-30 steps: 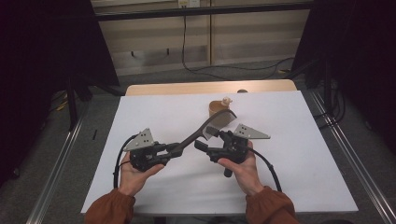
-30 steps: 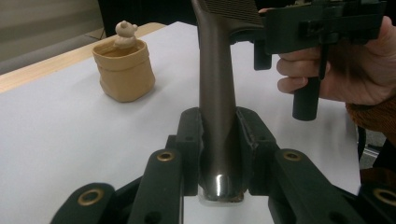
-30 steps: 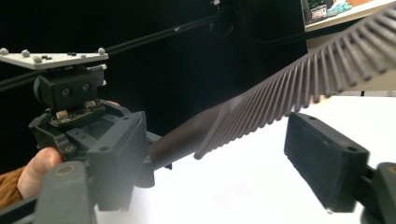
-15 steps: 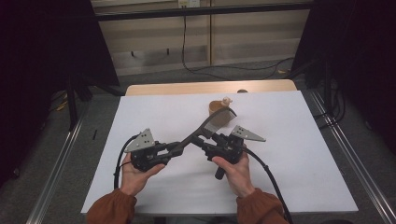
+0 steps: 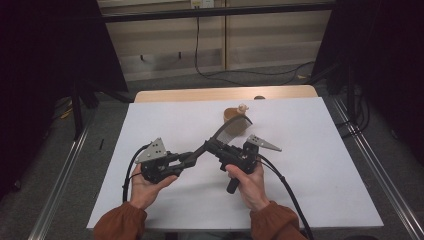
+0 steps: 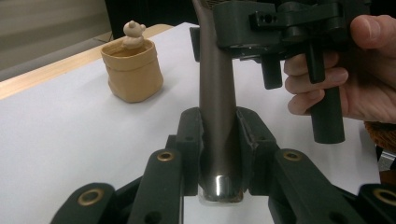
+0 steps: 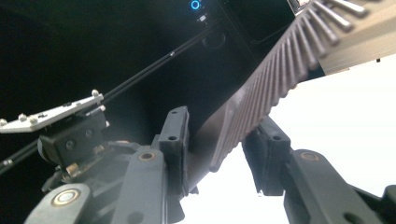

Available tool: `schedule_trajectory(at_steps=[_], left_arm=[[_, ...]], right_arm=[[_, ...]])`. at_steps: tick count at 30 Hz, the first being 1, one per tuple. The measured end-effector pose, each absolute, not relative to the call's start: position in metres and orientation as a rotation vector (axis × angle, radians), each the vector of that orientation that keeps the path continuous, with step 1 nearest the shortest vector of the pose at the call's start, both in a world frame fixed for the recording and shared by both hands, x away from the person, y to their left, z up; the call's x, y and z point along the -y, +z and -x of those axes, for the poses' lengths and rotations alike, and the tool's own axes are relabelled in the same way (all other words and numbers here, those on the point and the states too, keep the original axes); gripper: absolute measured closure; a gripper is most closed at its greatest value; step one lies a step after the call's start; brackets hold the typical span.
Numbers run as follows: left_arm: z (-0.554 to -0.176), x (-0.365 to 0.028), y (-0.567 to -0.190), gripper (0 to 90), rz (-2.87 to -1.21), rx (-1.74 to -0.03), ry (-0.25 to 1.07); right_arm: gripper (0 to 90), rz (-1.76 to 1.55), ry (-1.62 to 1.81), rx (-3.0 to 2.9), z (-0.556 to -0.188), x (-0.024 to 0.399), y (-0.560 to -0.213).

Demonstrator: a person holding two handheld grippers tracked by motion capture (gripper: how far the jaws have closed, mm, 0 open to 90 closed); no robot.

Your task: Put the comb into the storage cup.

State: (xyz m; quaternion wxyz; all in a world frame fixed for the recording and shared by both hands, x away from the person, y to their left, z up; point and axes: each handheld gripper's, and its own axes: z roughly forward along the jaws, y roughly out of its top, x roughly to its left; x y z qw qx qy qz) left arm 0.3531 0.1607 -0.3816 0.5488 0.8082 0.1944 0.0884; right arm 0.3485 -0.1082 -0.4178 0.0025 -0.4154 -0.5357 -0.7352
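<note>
High view: at the centre of the frame, over the white table [image 5: 320, 165], a person holds a gripper in each hand. The left gripper [image 5: 186, 159] sits left of centre and the right gripper [image 5: 216, 148] just right of it. Between them runs a dark comb [image 5: 231, 131]; its handle slopes up from the left gripper and its toothed head lies above the right gripper. Above the comb's head, toward the upper middle, stands a small tan pot [image 5: 233, 113] with a pale figure on top.

Left gripper view: this view shows the grip that the high view leaves too small to read. The left gripper [image 6: 220, 149] has its jaws closed tight on the comb [image 6: 215, 98], the handle's rounded, shiny end poking out at the bottom centre of the frame. The handle rises straight up the middle. At the upper right, the right gripper's body and the hand around it cover the handle's far part. At the upper left stands the tan pot [image 6: 133, 70], clear of the comb, on the white table [image 6: 60, 140].

Right gripper view: the right gripper [image 7: 224, 147] has just been closing its jaws, with the comb [image 7: 261, 93] between them. The row of teeth runs to the upper right corner. The left pad lies against the comb; the right pad looks still apart from it. At the left edge sits the left gripper's grey plate [image 7: 51, 112].
</note>
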Motion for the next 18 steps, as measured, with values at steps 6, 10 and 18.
schedule_trajectory(at_steps=[6,10,18], left_arm=[[-0.3531,-0.1602,-0.3826,72.7,-1.92,-0.463,0.22],[-0.3534,-0.1598,-0.3831,72.7,-1.929,-0.456,0.237],[-0.3531,-0.158,-0.3857,72.6,-1.939,-0.428,0.281]], right_arm=[[65.5,1.333,-2.274,1.606,-0.3506,0.1077,-0.4188],[67.4,1.352,-2.249,1.569,-0.3516,0.1082,-0.4193],[70.9,1.383,-2.208,1.497,-0.3522,0.108,-0.4186]])
